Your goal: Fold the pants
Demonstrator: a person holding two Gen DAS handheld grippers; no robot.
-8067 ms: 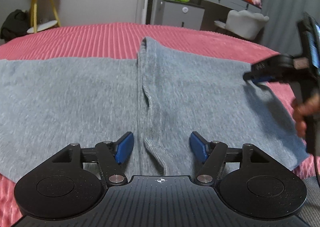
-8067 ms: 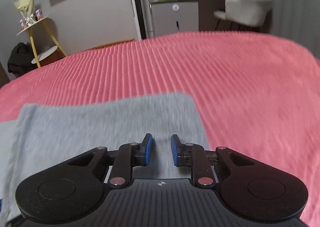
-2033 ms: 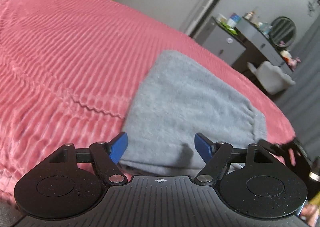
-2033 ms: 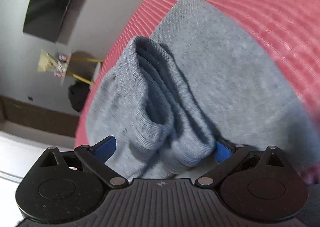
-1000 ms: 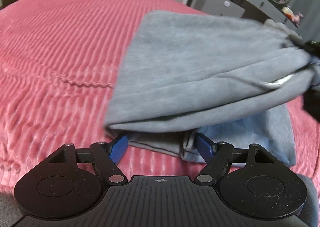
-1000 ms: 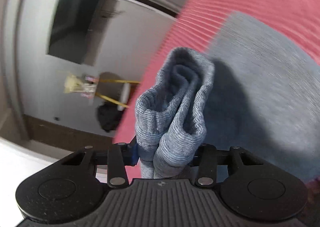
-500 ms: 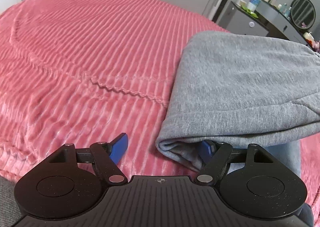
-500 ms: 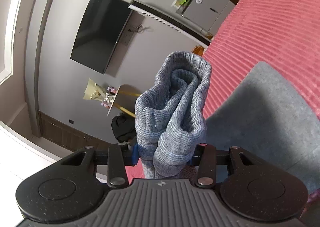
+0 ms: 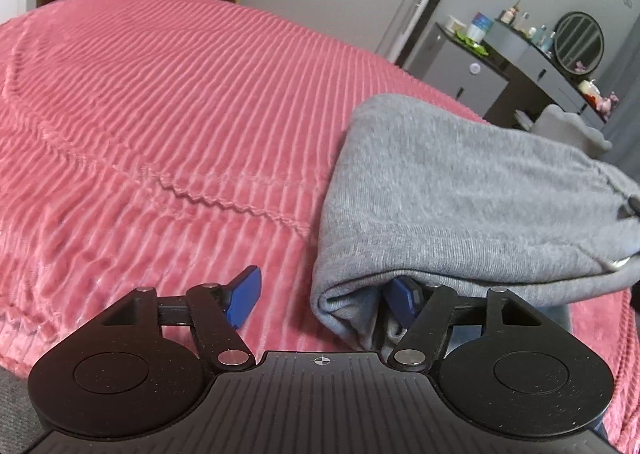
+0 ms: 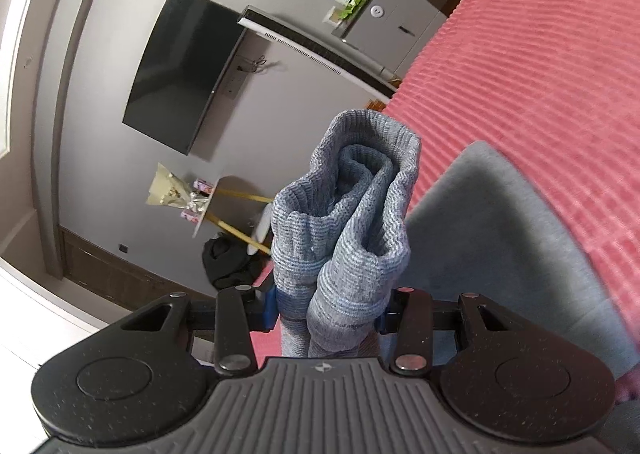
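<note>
Gray pants (image 9: 452, 190), one pair, folded into a thick stack on the pink bedspread (image 9: 160, 126), right half of my left view.
My right gripper (image 10: 328, 310) is rolled sideways, jaws clamped on two ribbed cuffs (image 10: 352, 222) standing up at frame centre. My left gripper (image 9: 324, 298) sits low and level, jaws wide, right finger (image 9: 402, 300) tucked under the stack's near fold.

A pink ribbed bedspread (image 9: 160, 114) is covering the bed; a black television (image 10: 180, 70) is hanging on the grey wall (image 10: 100, 134), a round mirror (image 9: 579, 39) standing on the dresser (image 9: 532, 62).
</note>
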